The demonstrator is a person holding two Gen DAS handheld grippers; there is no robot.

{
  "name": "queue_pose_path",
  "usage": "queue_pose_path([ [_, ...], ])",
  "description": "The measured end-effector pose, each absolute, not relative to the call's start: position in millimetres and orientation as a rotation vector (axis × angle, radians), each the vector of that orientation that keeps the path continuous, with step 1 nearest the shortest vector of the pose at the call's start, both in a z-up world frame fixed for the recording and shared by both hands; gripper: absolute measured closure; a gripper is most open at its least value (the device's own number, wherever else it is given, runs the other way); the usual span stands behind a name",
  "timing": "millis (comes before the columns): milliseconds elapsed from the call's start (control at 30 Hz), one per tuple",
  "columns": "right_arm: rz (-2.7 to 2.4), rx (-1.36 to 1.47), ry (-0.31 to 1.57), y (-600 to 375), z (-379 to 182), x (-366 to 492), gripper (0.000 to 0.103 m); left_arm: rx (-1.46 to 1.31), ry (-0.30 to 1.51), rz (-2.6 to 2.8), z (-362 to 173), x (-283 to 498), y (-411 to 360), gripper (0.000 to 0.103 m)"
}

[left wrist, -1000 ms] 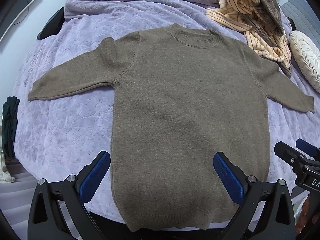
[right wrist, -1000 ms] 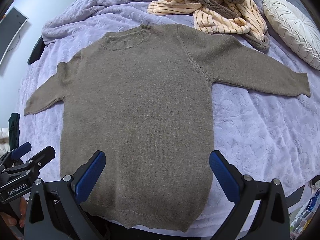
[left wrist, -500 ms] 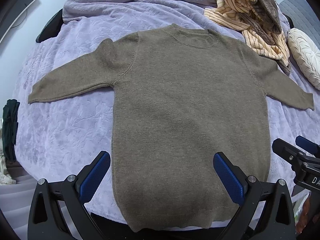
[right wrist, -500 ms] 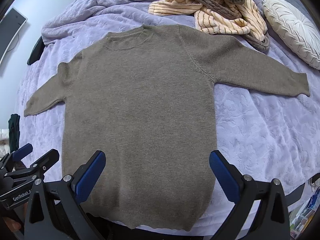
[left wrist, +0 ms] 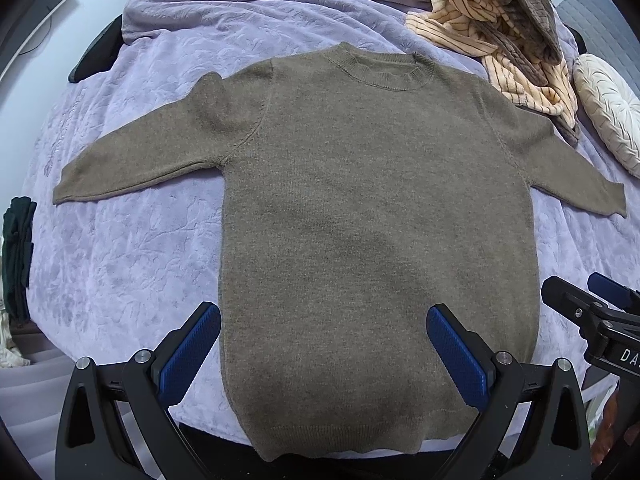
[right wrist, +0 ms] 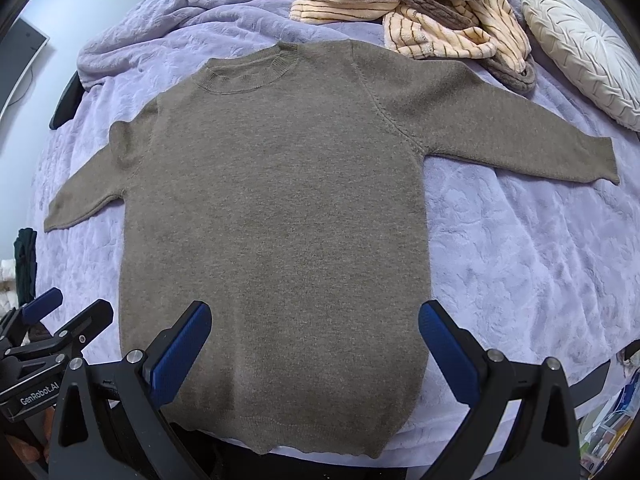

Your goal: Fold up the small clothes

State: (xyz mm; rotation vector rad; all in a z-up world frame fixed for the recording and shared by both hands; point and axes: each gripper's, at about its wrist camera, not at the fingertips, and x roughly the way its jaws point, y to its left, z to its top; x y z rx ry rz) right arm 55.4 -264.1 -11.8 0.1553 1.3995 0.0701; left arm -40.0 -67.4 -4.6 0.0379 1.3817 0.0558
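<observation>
Brown knitted sweater (left wrist: 376,216), fine-gauge and matte, laid flat and face-up on a lavender bedspread (left wrist: 132,248) with an embossed leaf pattern; its ribbed round collar (left wrist: 384,70) lies at the far end, its ribbed hem (left wrist: 340,438) at the near edge of the bed, and its 2 sleeves are spread outward to either side. In the left wrist view the left gripper (left wrist: 323,354) hovers above the lower body of the sweater with its jaws wide apart and empty: the left blue ridged pad stands just outside the sweater's side edge, over bedspread, while the right pad overlaps the knit. In the right wrist view the right gripper (right wrist: 315,350) is likewise spread wide and holds nothing, both blue pads lying over the sweater's lower body, the right one near its side edge. Each gripper shows at the margin of the other's view, just beside it. Beyond the jaws, past the collar and to the right, a heap of cream striped fleece clothing (right wrist: 432,12) mixed with grey ribbed fabric lies crumpled, touching the sweater's shoulder; a round pleated white cushion (right wrist: 588,48) rests farther right. Compared with 1 second ago, the sweater keeps the same pose while both views have shifted very slightly, with the jaws no narrower.
</observation>
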Motion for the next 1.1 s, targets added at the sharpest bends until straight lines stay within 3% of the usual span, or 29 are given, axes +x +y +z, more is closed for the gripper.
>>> queue_pose_path([
  [1100,0.068,0.149,1.392,-262.4,-10.0,48.3,0.000,0.010,1.362,0.037,0.9,-48.4,-64.2,0.000],
])
